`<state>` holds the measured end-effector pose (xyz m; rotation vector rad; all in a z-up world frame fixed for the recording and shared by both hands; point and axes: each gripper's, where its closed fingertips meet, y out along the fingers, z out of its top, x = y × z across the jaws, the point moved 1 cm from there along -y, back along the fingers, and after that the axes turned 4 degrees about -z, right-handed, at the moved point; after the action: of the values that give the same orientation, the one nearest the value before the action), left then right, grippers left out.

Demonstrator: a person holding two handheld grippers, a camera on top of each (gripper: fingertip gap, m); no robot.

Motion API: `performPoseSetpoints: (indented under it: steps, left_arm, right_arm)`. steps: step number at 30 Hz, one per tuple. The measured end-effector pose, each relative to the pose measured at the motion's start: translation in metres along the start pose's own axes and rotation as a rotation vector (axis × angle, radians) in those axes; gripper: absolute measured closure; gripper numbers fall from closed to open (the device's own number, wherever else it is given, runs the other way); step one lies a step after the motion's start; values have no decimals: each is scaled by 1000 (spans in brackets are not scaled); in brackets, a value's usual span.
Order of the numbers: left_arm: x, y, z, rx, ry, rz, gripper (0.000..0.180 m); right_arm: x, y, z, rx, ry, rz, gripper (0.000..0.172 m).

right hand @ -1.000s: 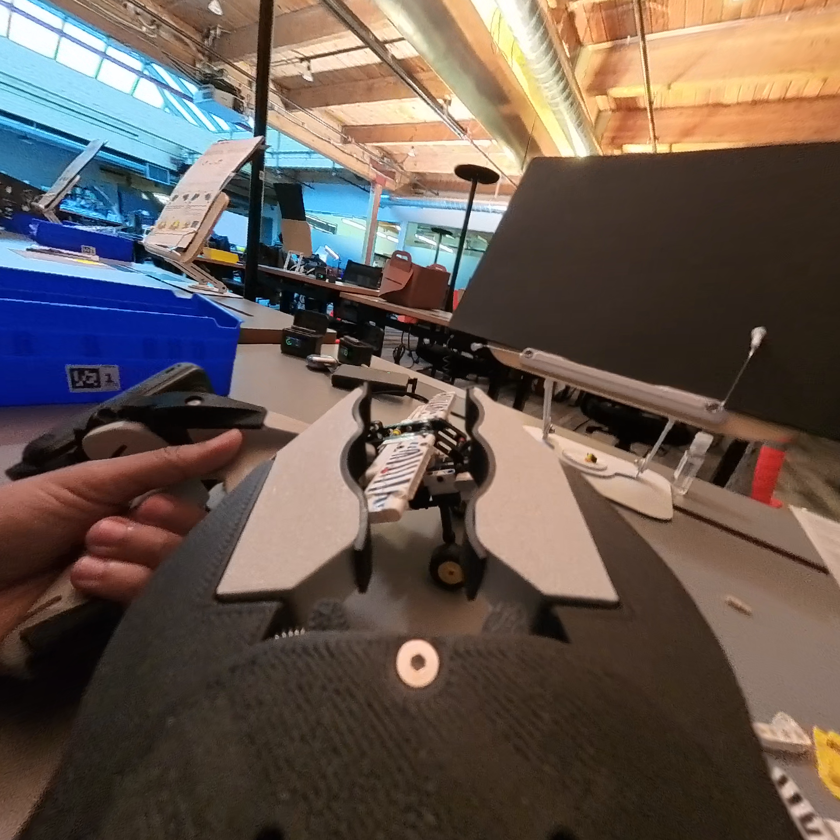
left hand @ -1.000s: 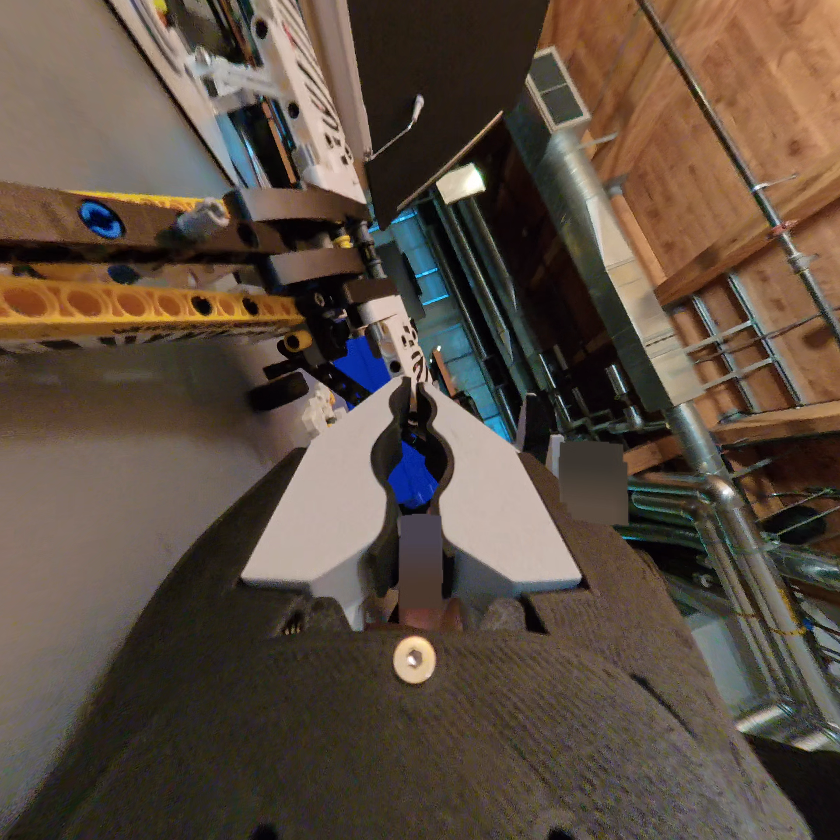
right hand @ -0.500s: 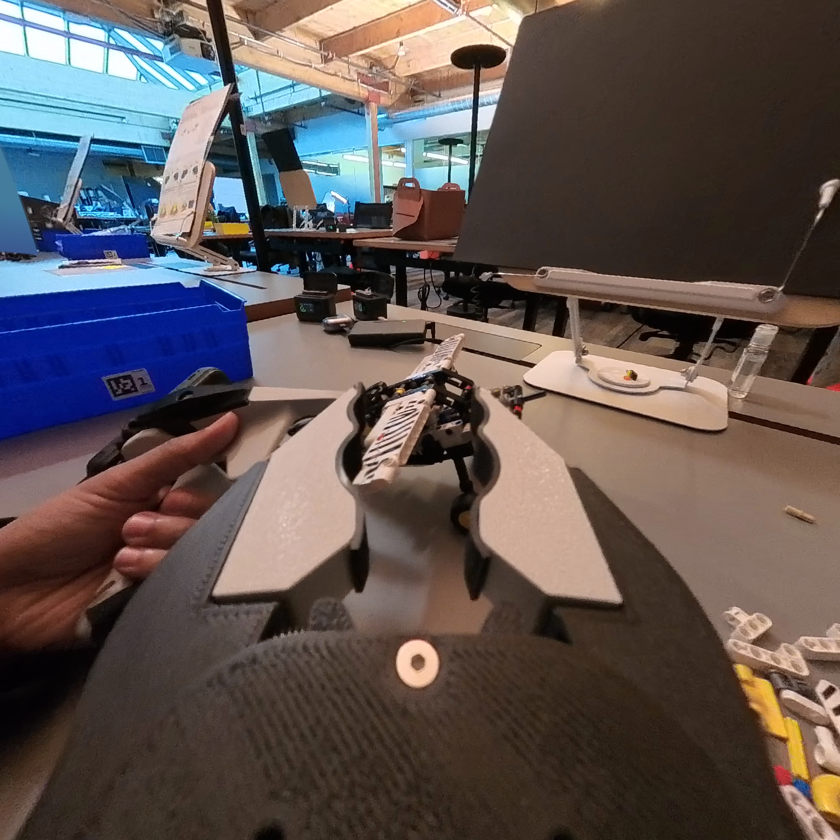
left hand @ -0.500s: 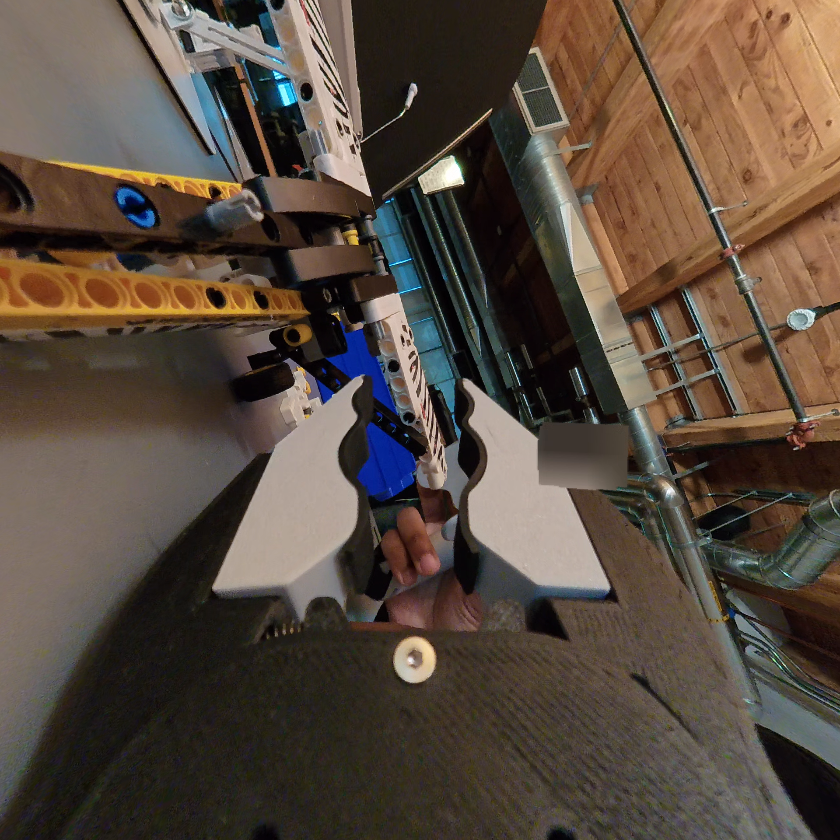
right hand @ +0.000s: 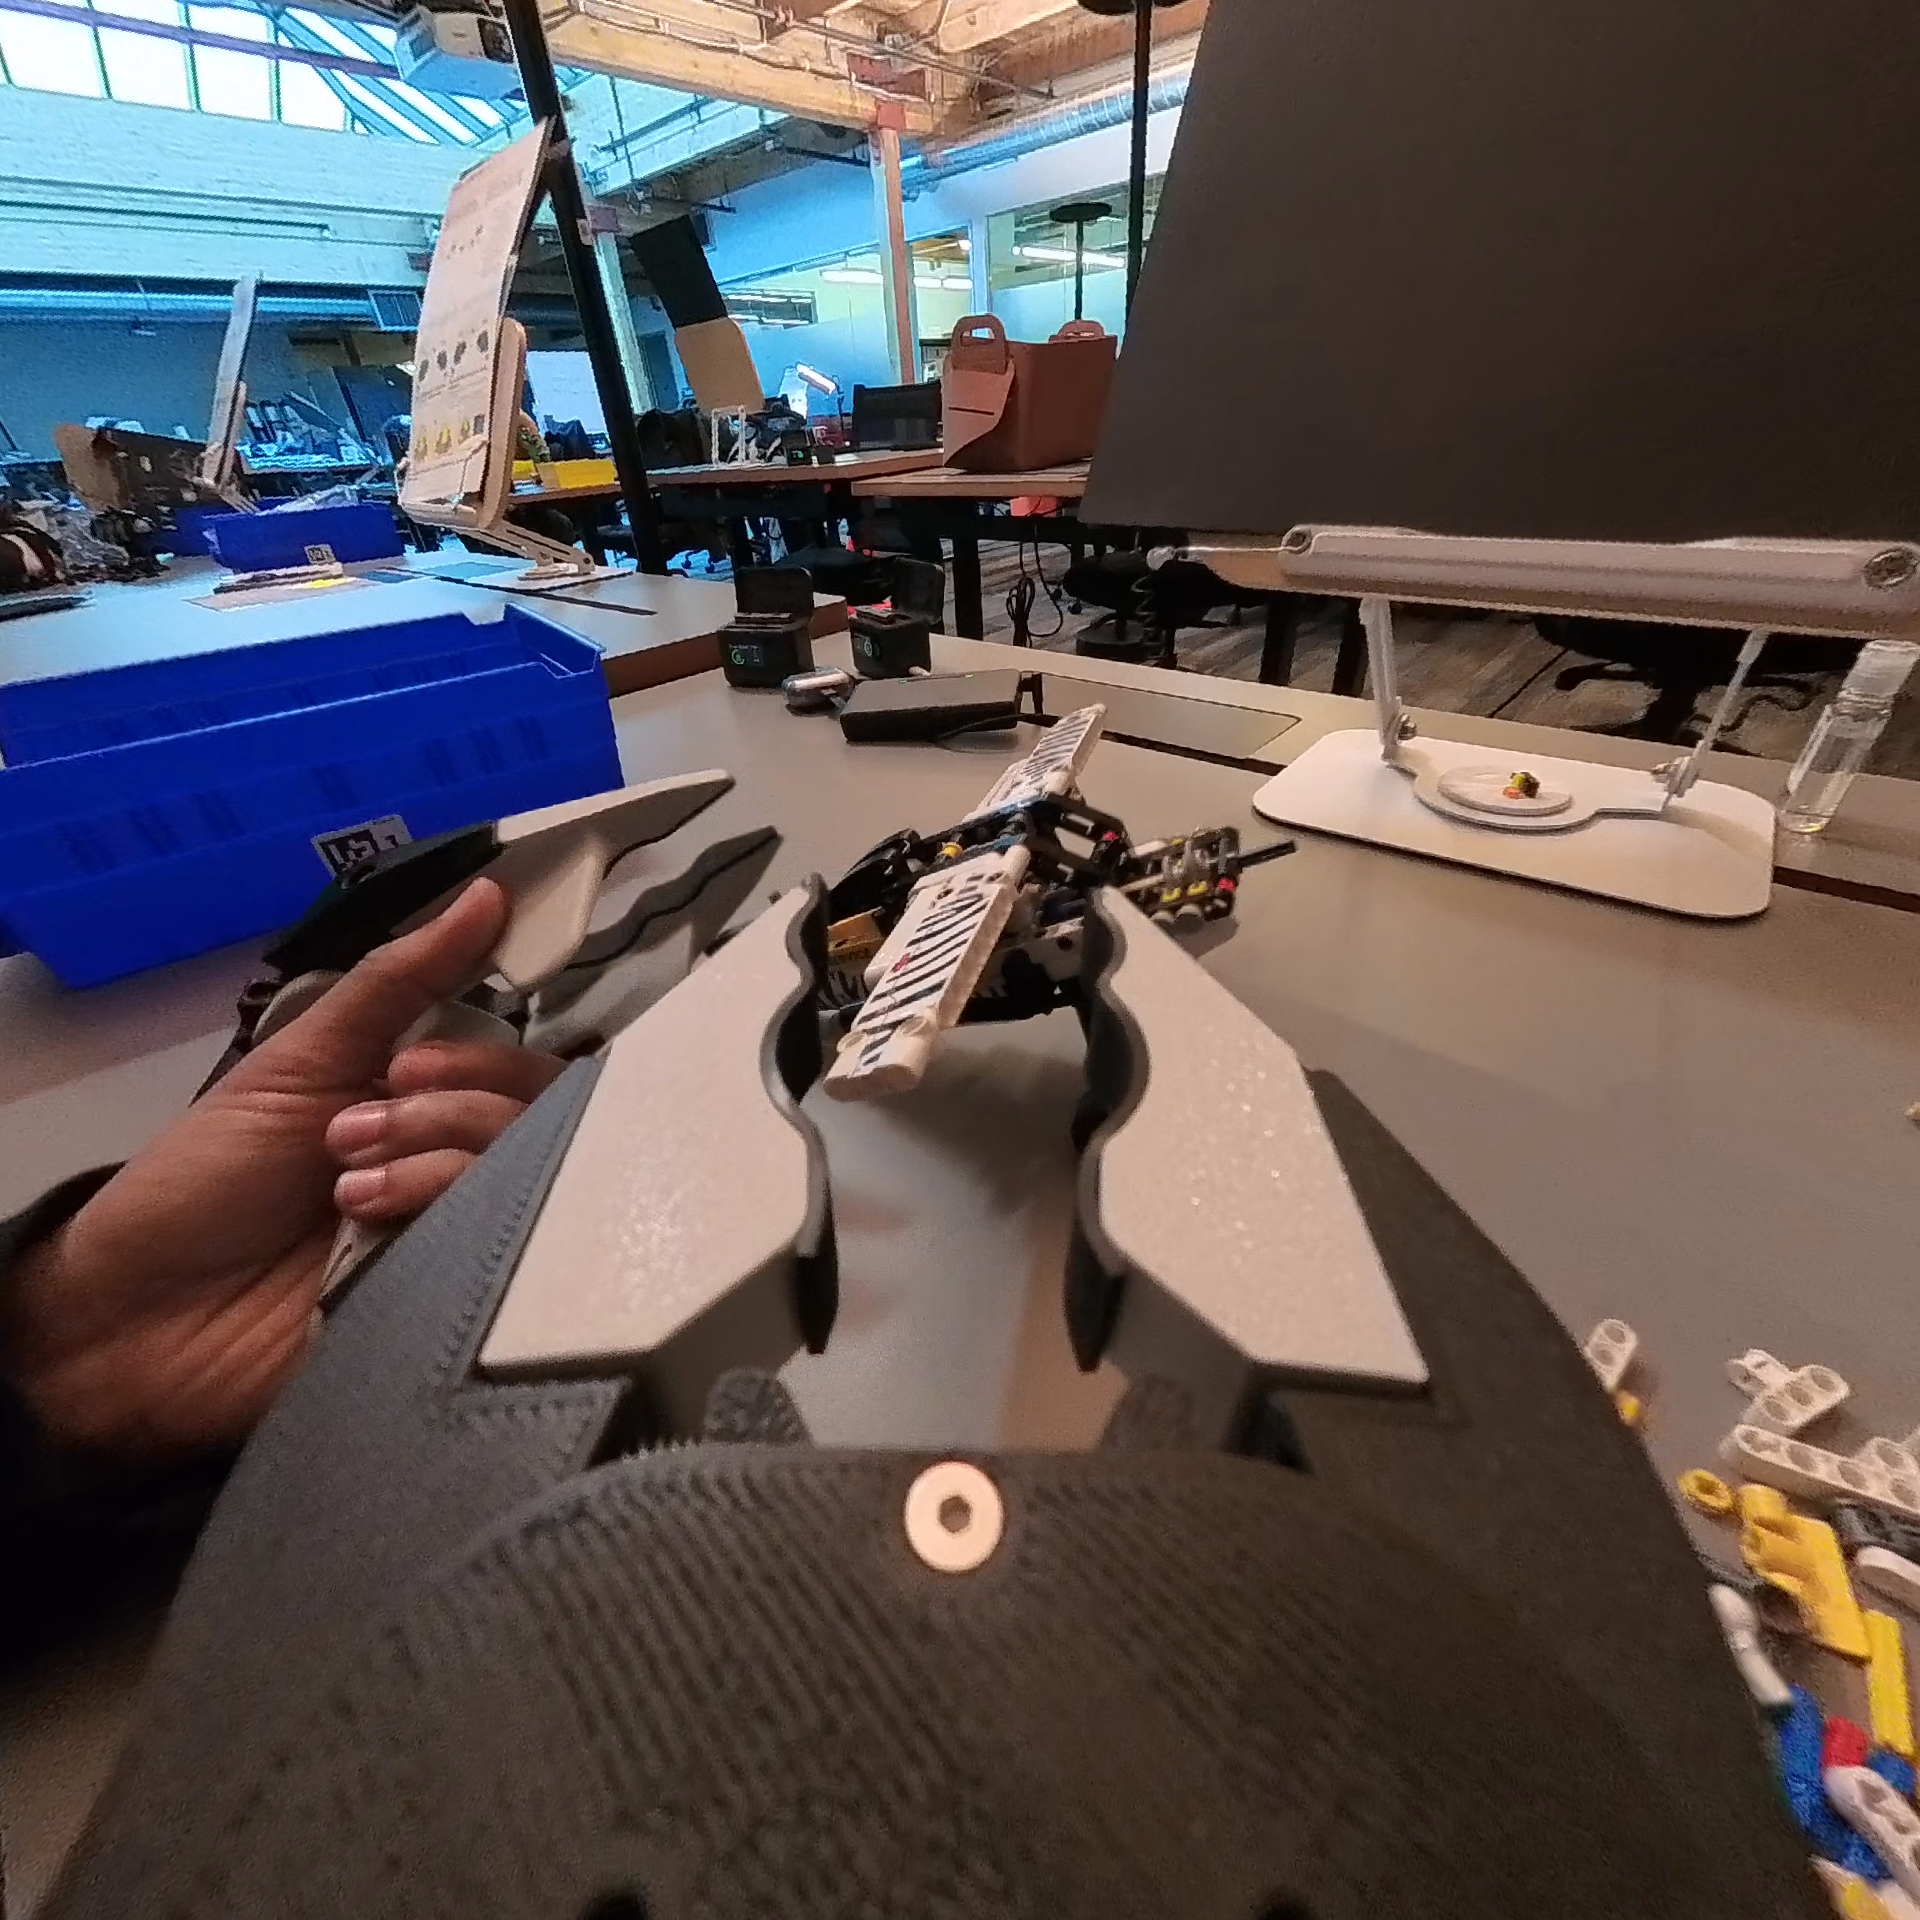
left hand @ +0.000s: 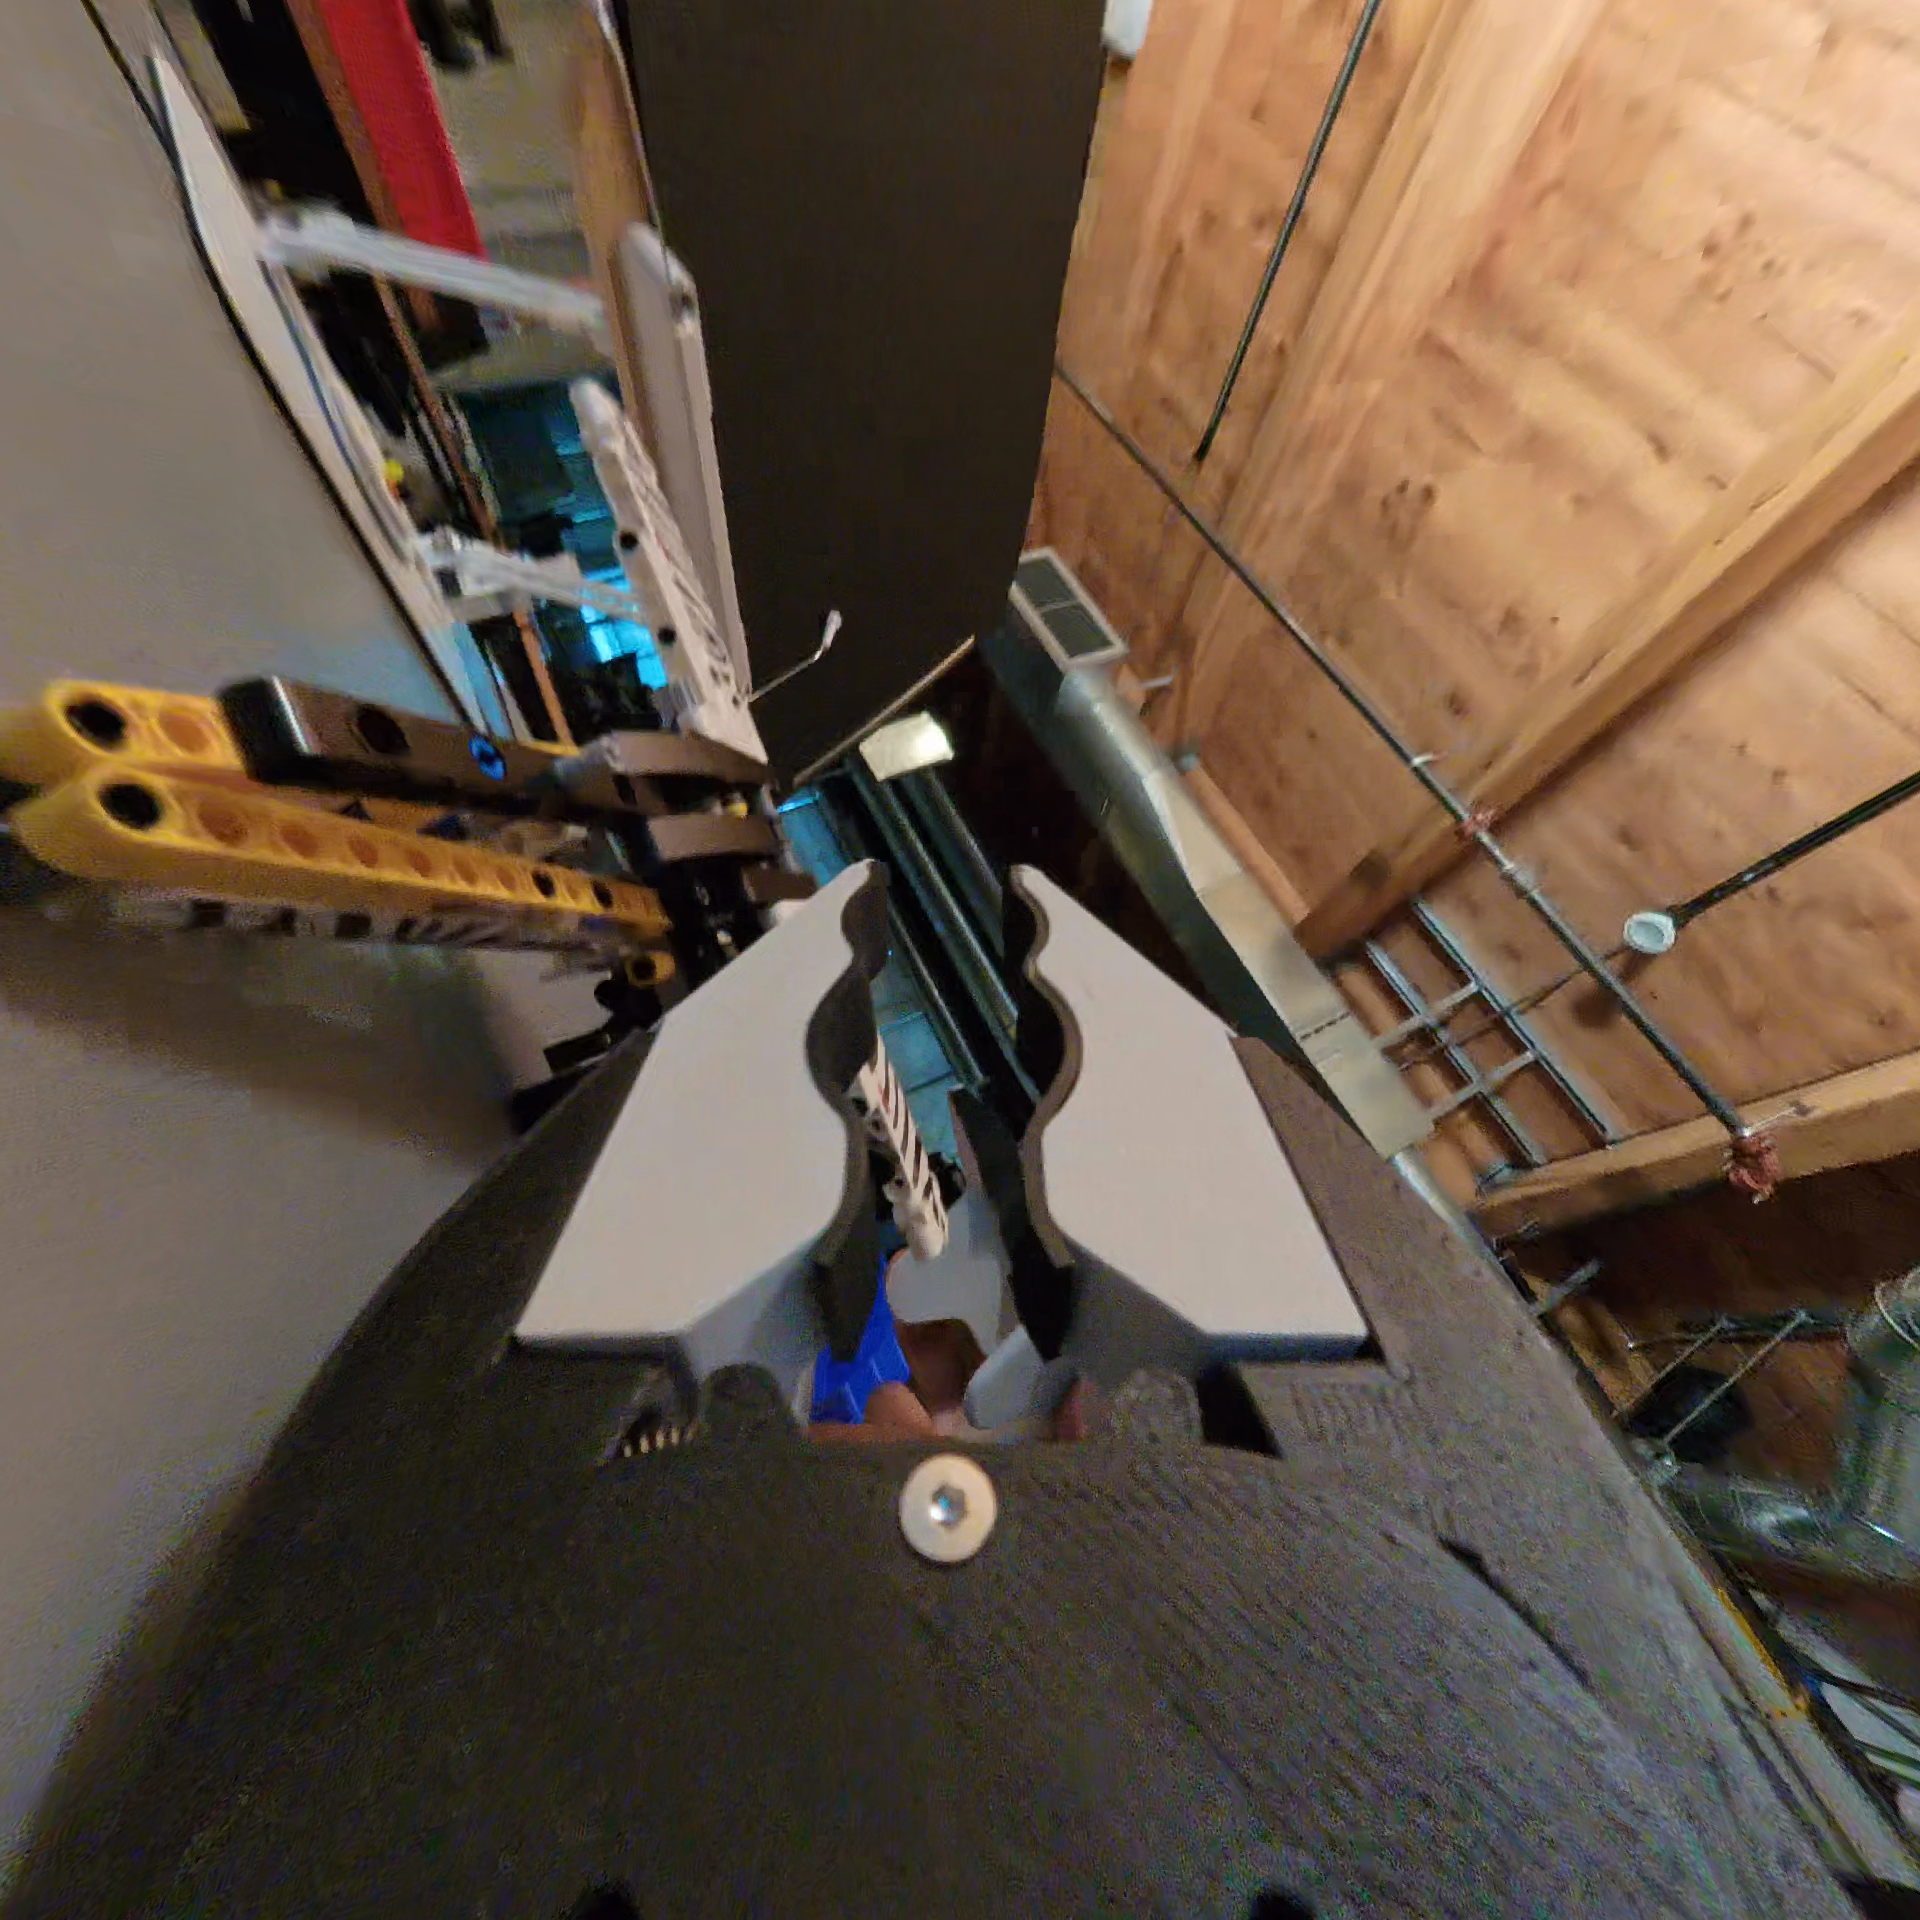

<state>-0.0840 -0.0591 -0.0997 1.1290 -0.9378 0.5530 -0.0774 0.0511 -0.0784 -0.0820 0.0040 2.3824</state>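
A toy model built of black, yellow and white zebra-striped pieces sits between the fingers of my right gripper. Both pads press on its black sides, so it is held just over the grey table. My left gripper is turned on its side next to the model's yellow beams. Its fingers stand apart with only background between the tips. In the right wrist view the left gripper is to the left of the model, held by a hand, open and empty.
A blue bin stands at the left. A white stand base under a black board is at the right, with a small clear bottle. Black boxes lie behind the model. Loose pieces lie at the right front. The left gripper's tips are roughly 10 cm from the right gripper's.
My left gripper was shut beside the model, opened wide, then narrowed partly, and has turned further. My right gripper has tilted down with the model staying between its fingers.
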Motion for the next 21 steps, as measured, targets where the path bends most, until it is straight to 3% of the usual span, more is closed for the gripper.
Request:
performPoseSetpoints:
  steps: [4,11,18,21]
  left_arm:
    - [-3,6,-15,-118,13,26,161]
    - [1,-1,1,-37,41,10,161]
    - [4,-6,11,18,106,29,160]
    - [3,-7,12,22,138,48,160]
  right_arm:
    - [2,-3,3,-6,-7,-9,126]
    - [-6,1,-7,-61,8,3,118]
    - [-13,12,-39,-248,-99,16,92]
    - [-5,16,-46,-278,-238,-52,108]
